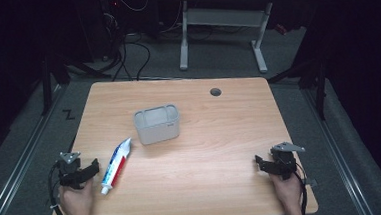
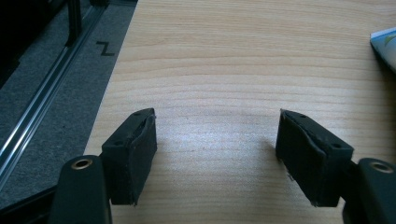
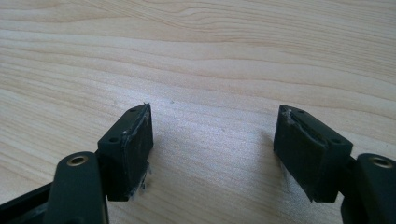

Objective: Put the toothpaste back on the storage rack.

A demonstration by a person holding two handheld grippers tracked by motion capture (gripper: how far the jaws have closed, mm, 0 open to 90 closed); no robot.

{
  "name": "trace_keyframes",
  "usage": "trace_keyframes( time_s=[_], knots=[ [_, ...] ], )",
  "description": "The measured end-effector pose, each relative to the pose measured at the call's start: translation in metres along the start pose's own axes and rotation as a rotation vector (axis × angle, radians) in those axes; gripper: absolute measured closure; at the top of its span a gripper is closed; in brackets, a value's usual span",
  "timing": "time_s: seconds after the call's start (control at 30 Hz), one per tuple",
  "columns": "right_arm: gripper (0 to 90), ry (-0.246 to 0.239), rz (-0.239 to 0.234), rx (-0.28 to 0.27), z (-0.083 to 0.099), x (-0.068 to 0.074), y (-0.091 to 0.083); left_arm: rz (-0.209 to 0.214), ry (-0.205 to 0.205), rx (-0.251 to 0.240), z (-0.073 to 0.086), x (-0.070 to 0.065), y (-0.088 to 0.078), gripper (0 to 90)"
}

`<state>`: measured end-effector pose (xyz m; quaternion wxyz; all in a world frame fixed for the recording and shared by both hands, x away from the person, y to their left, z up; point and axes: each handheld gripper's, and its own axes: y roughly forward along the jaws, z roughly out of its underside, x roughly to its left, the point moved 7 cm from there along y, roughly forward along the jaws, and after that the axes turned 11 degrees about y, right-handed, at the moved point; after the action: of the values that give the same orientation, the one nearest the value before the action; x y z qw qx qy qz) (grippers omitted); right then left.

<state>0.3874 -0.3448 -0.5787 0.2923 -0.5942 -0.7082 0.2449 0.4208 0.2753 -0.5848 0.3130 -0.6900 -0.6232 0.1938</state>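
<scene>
Smooth pale wooden table (image 1: 206, 151) bears a slim toothpaste tube (image 1: 116, 165).

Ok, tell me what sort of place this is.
Probably a lab or workshop set up for recording. A wooden table stands on grey carpet with metal rails alongside, cables trail across the floor behind it, and a height-adjustable desk frame stands farther back in the dark room.

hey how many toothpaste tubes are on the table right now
1. The toothpaste tube lies flat near the table's front left, just right of the open left gripper, in front of the grey container. The container's inside isn't fully visible.
</scene>
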Motion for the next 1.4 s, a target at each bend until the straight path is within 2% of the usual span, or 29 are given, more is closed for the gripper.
trace_keyframes(
  time_s=[0.1, 0.23, 0.67, 0.77, 0.83, 0.87, 0.9, 1.23, 1.4],
  knots=[
    [28.4, 0.0, -0.001, 0.0, 0.0, 0.0001, 0.0, 0.002, 0.001, 0.002, 0.0002, -0.0003, -0.0004, 29.7],
    [28.4, 0.001, -0.001, 0.0, 0.0, 0.0, 0.0, 0.027, 0.027, -0.002, -0.0001, -0.0028, -0.0007, 30.8],
    [28.3, 0.0, 0.001, 0.0, 0.0, 0.0001, -0.0001, 0.037, 0.027, -0.006, -0.0006, -0.003, -0.0001, 29.4],
    [28.3, -0.002, -0.001, 0.001, 0.0003, 0.0004, -0.0003, 0.055, -0.003, -0.02, -0.0019, -0.0023, 0.0006, 28.3],
    [28.2, -0.005, -0.002, 0.0, 0.0003, 0.0005, -0.0003, 0.061, 0.003, -0.016, -0.0019, -0.0027, 0.0006, 25.9],
    [28.2, -0.004, -0.002, 0.001, 0.0003, 0.0005, -0.0003, 0.058, 0.042, -0.006, -0.0017, -0.005, 0.0015, 24.2],
    [28.2, -0.004, -0.002, 0.0, 0.0003, 0.0006, -0.0003, 0.064, 0.063, -0.004, -0.0014, -0.0059, 0.0013, 24.0],
    [28.2, -0.004, -0.003, 0.002, 0.0006, 0.001, -0.0005, 0.095, 0.09, -0.003, -0.0012, -0.0063, 0.0009, 22.4],
    [28.2, -0.002, -0.002, 0.002, 0.0006, 0.0011, -0.0006, 0.09, 0.086, -0.004, -0.0006, -0.0054, -0.0002, 24.7]
  ],
)
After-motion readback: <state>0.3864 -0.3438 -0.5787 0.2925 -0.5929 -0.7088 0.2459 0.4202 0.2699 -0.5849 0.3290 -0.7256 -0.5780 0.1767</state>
